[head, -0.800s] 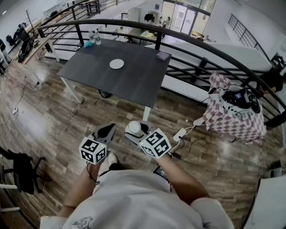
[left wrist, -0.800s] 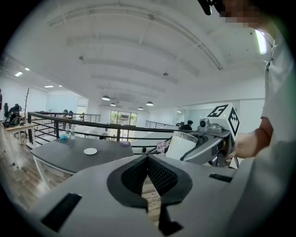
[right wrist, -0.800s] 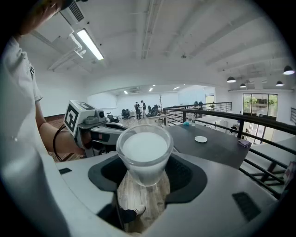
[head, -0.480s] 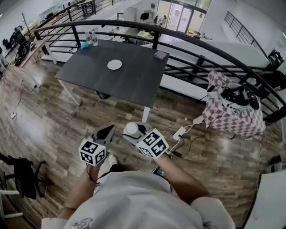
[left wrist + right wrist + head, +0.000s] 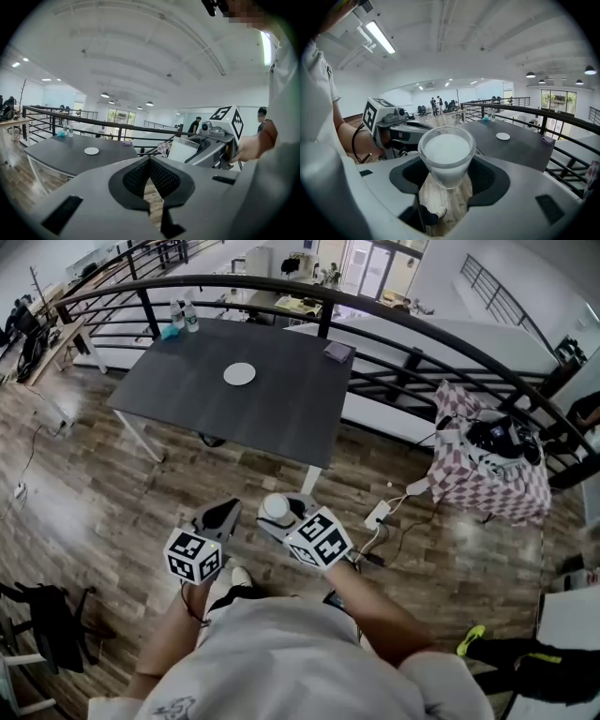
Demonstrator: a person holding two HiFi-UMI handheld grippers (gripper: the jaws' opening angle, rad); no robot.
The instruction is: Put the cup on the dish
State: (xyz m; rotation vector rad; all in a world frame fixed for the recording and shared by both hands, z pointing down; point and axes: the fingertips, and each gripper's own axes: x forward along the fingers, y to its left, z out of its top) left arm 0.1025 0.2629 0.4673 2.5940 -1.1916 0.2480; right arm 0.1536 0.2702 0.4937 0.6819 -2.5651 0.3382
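While the person stands on the wood floor, well apart from the dark table, the right gripper has its jaws closed on the cup. It grips the cup by the lower body, so the rim sits upright and free for setting down. The left gripper is held just beside it, jaws together and empty, judged a spare hand. The dish lies bare near the table's middle, far from the cup. Assessment: carrying stage, placement not yet begun.
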